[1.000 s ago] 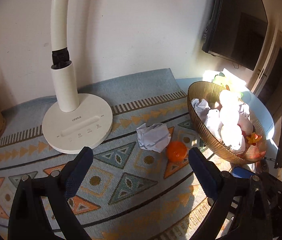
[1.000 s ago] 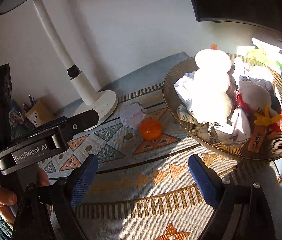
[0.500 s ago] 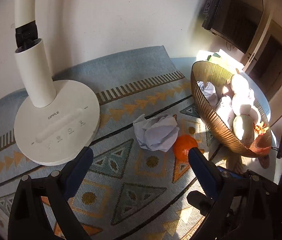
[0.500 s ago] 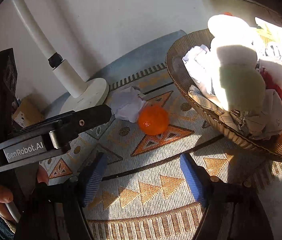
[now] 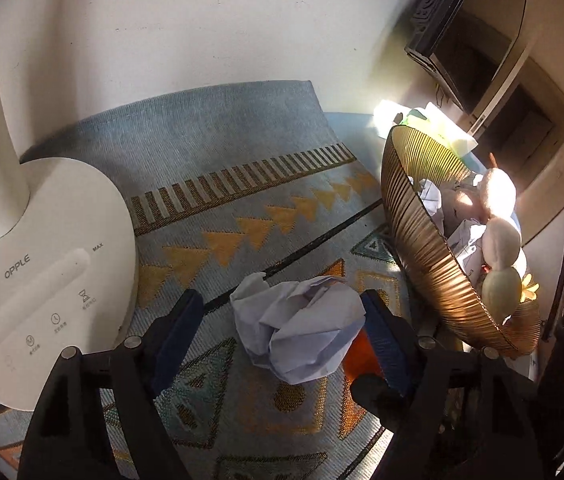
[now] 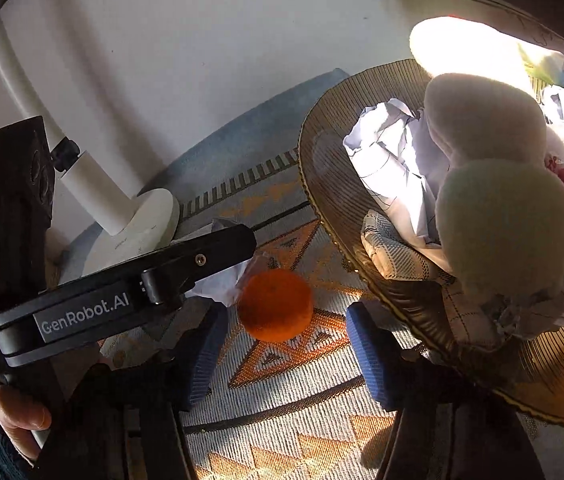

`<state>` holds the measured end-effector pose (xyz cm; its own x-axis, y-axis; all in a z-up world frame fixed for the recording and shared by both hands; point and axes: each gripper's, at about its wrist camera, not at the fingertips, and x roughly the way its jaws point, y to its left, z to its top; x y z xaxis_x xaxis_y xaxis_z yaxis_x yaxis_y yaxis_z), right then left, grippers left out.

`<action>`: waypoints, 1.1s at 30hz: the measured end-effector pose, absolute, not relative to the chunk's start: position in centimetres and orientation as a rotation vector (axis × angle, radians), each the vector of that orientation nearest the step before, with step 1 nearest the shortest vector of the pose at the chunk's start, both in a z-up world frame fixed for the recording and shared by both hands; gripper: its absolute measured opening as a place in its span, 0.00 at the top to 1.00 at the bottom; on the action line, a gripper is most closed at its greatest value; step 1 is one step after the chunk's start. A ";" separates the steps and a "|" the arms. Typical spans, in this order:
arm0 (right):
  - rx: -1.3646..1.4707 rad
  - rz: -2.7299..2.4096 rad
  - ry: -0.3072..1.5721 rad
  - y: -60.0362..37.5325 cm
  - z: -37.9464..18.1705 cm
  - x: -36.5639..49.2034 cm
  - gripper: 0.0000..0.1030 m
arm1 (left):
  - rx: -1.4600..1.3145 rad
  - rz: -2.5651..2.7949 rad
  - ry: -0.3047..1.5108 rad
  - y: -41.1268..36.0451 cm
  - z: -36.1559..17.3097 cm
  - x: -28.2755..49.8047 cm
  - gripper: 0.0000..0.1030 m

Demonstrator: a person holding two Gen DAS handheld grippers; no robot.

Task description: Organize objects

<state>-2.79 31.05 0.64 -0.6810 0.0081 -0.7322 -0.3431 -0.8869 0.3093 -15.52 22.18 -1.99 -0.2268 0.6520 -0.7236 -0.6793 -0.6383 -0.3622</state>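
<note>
A crumpled white paper ball (image 5: 301, 332) lies on the patterned mat, between the open blue-padded fingers of my left gripper (image 5: 282, 328); the right pad looks against it, the left pad stands apart. An orange ball (image 6: 276, 306) sits just right of the paper; it shows partly behind the left gripper's right finger (image 5: 355, 358). My right gripper (image 6: 285, 348) is open, its fingers flanking the near side of the orange ball without touching. A ribbed amber bowl (image 5: 413, 236) at the right holds crumpled paper, pale plush balls and small toys; it also fills the right wrist view (image 6: 329, 184).
A white lamp base (image 5: 42, 264) with its stem stands at the left of the mat (image 5: 242, 184), close to the left gripper. The left gripper's black body (image 6: 122, 300) crosses the right wrist view. A white wall is behind; dark furniture (image 5: 461, 40) is at the right.
Both grippers have moved forward and down. The left now brackets the paper ball; the right has closed in on the orange ball. Both sets of fingers have narrowed.
</note>
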 end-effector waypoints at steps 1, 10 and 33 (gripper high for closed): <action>-1.152 2.642 0.646 31.1 0.6 -2.9 0.53 | -1.129 1.961 0.058 22.3 -2.0 -15.3 0.44; -1.190 2.738 0.546 29.3 1.1 -2.7 0.64 | -1.060 2.111 0.115 21.5 -0.9 -12.7 0.49; -1.166 2.827 0.286 23.2 1.9 9.8 0.64 | -0.990 2.735 0.142 6.7 2.1 6.1 0.50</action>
